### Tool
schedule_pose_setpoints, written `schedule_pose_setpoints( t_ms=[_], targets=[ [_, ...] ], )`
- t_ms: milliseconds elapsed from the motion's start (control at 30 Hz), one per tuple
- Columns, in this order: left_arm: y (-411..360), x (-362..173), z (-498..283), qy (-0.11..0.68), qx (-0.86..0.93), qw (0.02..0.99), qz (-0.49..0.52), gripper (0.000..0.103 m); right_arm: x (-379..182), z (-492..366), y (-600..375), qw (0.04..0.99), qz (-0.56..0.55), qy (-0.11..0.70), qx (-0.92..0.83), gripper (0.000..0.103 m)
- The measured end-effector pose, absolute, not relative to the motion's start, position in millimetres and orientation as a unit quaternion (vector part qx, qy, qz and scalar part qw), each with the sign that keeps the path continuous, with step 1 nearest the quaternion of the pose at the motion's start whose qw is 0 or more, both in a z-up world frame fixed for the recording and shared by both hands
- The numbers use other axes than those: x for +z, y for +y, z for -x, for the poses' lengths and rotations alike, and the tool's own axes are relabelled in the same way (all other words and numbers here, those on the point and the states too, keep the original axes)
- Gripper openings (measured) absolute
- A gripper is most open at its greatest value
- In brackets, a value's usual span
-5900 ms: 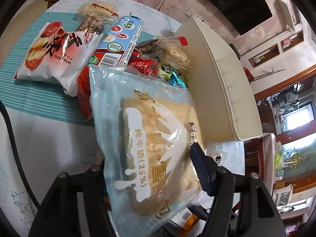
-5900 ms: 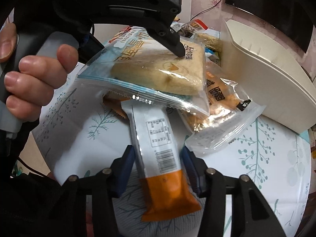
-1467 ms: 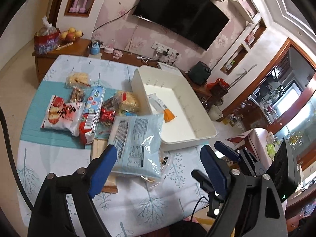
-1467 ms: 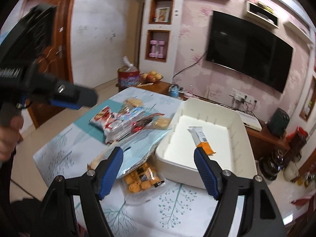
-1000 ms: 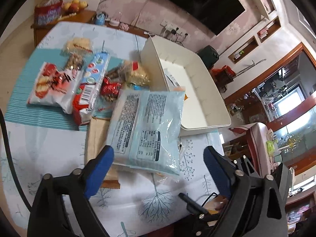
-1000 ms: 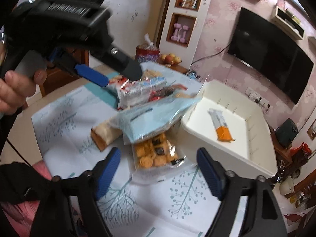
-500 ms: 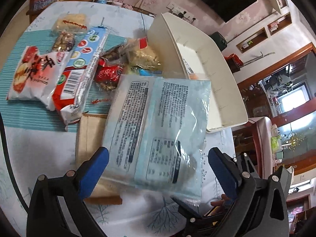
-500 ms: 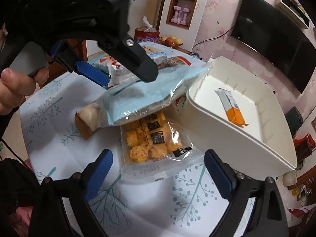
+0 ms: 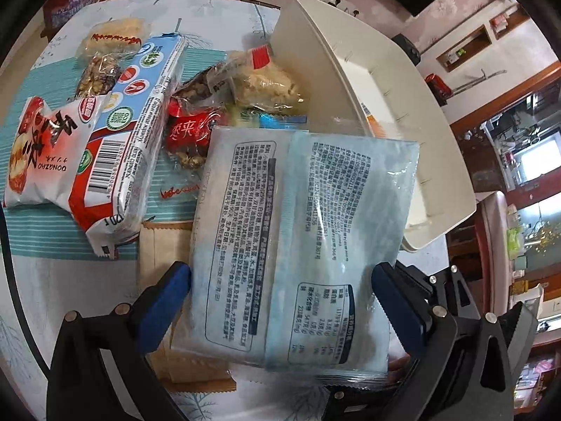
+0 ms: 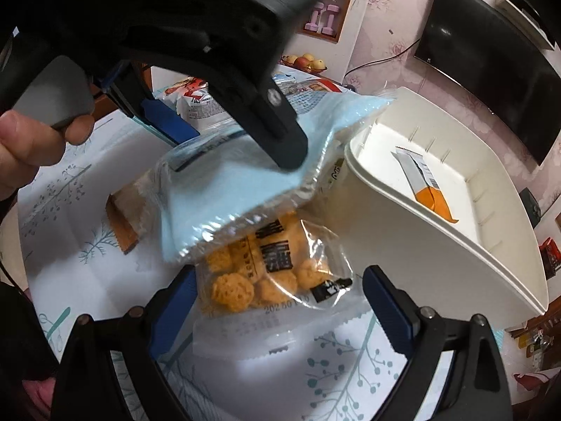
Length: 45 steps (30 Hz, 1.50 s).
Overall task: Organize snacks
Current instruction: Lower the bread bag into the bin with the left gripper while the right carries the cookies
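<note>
A light-blue snack bag (image 9: 301,238) lies printed-back-up on the snack pile, one end against the cream tray (image 9: 385,80). My left gripper (image 9: 280,280) straddles its near end, and its jaws are opening with the bag between them, pads not pressing. In the right wrist view the left gripper (image 10: 231,147) hangs over the blue bag (image 10: 245,189). My right gripper (image 10: 277,294) stands open around a clear pack of orange puff balls (image 10: 266,280) that lies half under the blue bag. An orange-and-grey bar (image 10: 424,189) lies in the tray (image 10: 455,245).
Left of the blue bag lie a red-and-white bag (image 9: 42,154), a long biscuit pack (image 9: 129,140), a red nut packet (image 9: 189,133) and a brown packet (image 9: 161,245) beneath it. A hand (image 10: 21,147) holds the left gripper. A TV stands behind the tray.
Both grippers have dropped closer to the table. The left fingers have spread and now flank the blue bag; the right fingers now flank the puff-ball pack.
</note>
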<state>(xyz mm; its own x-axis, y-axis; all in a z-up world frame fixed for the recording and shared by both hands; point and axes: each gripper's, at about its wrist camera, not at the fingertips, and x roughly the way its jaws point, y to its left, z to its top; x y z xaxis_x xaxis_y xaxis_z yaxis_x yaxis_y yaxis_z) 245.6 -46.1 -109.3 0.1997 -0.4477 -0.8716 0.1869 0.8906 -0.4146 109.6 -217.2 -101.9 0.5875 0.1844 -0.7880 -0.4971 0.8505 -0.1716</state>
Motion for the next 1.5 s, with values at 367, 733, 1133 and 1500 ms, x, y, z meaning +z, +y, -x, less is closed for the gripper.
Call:
schedule_pose_setpoints(
  t_ms=[367, 733, 1133, 1500],
  targets=[
    [-66, -127, -255, 0.612, -0.183, 0.763, 0.096, 0.102, -107, -110, -211, 0.882, 0.186, 0.393, 0.183, 0.095],
    [-80, -126, -253, 0.605, -0.158, 0.776, 0.082, 0.093, -111, -100, -190, 0.880, 0.217, 0.396, 0.150, 0.092],
    [-80, -124, -252, 0.613, -0.150, 0.769, 0.097, 0.092, -102, -99, -181, 0.871, 0.207, 0.425, 0.137, 0.084],
    [-73, -102, -241, 0.596, -0.148, 0.782, 0.108, 0.091, -94, -92, -195, 0.859, 0.183, 0.460, 0.133, 0.082]
  ],
)
